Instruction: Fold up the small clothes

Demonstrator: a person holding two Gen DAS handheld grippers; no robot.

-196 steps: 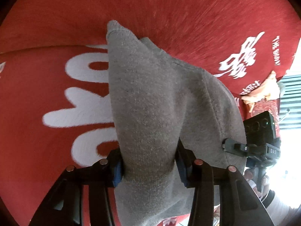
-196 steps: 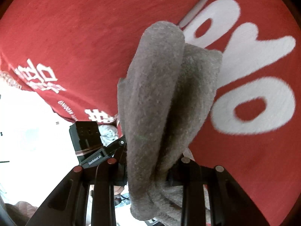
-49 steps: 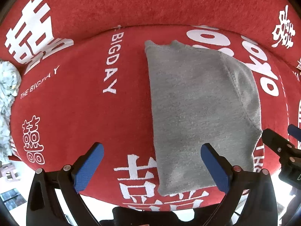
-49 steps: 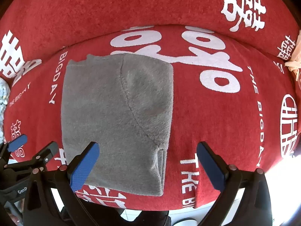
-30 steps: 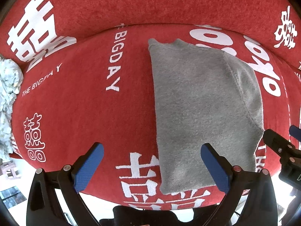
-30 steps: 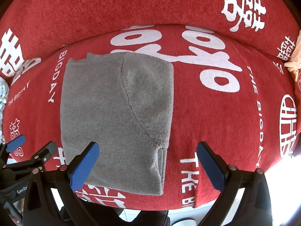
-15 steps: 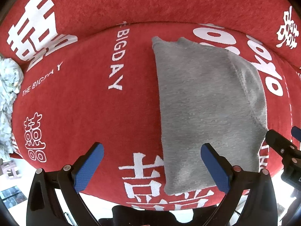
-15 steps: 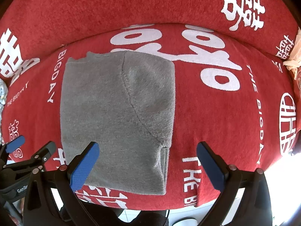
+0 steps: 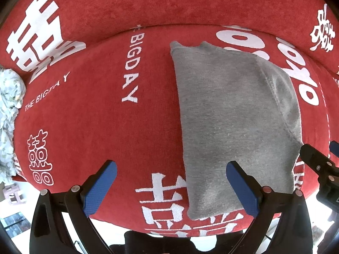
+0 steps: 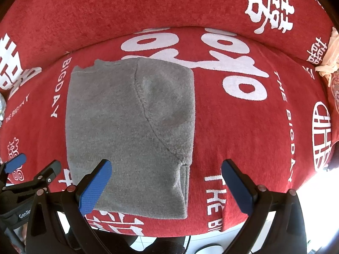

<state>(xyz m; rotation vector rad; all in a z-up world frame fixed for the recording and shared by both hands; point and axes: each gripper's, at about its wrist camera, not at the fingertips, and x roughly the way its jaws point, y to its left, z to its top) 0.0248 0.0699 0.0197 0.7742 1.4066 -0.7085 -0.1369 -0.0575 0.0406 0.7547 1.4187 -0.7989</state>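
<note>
A grey fleece garment [image 9: 228, 114] lies folded flat in a rectangle on the red cushion [image 9: 95, 127]; it also shows in the right wrist view [image 10: 127, 131]. My left gripper [image 9: 171, 182] is open and empty, held above the garment's near left corner. My right gripper [image 10: 167, 180] is open and empty, above the garment's near right corner. Each gripper's tip shows at the edge of the other's view.
The red sofa cover [image 10: 243, 127] has white lettering and a backrest [image 10: 148, 4] behind the seat. A pale patterned cloth [image 9: 8, 110] lies at the far left. A peach cloth [image 10: 330, 57] lies at the far right. The seat's front edge is just below the grippers.
6.5 s ago both grippers were shut on the hanging garment. It now lies folded on the seat and both grippers are open. Over the last second the views barely shifted.
</note>
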